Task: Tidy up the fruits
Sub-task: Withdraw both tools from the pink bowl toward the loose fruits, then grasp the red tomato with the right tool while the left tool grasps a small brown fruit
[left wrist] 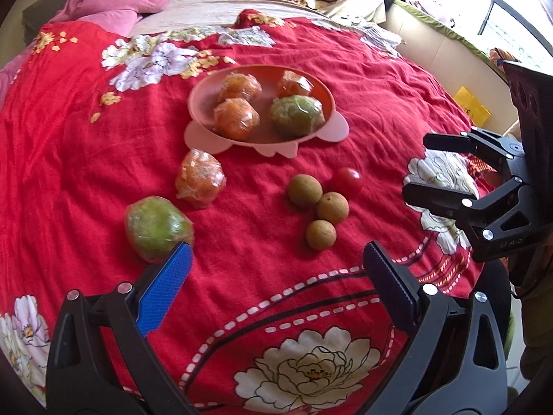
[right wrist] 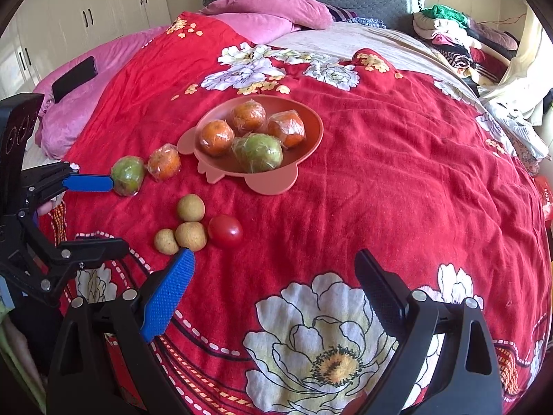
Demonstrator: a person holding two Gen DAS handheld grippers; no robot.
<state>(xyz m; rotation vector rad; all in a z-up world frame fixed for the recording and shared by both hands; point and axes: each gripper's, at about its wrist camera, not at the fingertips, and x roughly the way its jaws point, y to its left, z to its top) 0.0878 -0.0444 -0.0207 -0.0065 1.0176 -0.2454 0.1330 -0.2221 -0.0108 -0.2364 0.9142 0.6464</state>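
**Fingers open, green fruit close by**

The fingers [left wrist: 174, 283] of the left gripper [left wrist: 276, 259] are spread wide and hold nothing. The right gripper [right wrist: 273, 269] is spread wide too, and it is empty.

The bed [left wrist: 363, 79] has a red flower blanket on it. A pink bowl [left wrist: 198, 98] sits in the middle. Inside it are three wrapped oranges [left wrist: 236, 117] and one wrapped green fruit [left wrist: 297, 116].

More fruit lies loose on the blanket, in front of the bowl. A second green fruit [left wrist: 155, 226] sits just beside the tip of the left blue finger, a bit to its left. It may be touching the tip; I cannot tell. It looks a bit egg-shaped, and its long side runs left to right in the left view. One loose orange [left wrist: 200, 181] lies just past it, between it and the bowl. Three small brown fruits [left wrist: 319, 207] sit in a bunch, with a red tomato [left wrist: 349, 178] right next to them. These lie nearer the right gripper.

I think the left gripper is the best one for the loose green fruit, since it is much nearer. It would need to swing a little left to get the fruit between its fingers.

Some pale letters show on the right gripper's body in the left view, but they are too small to read. No labels show on the fruit wraps.
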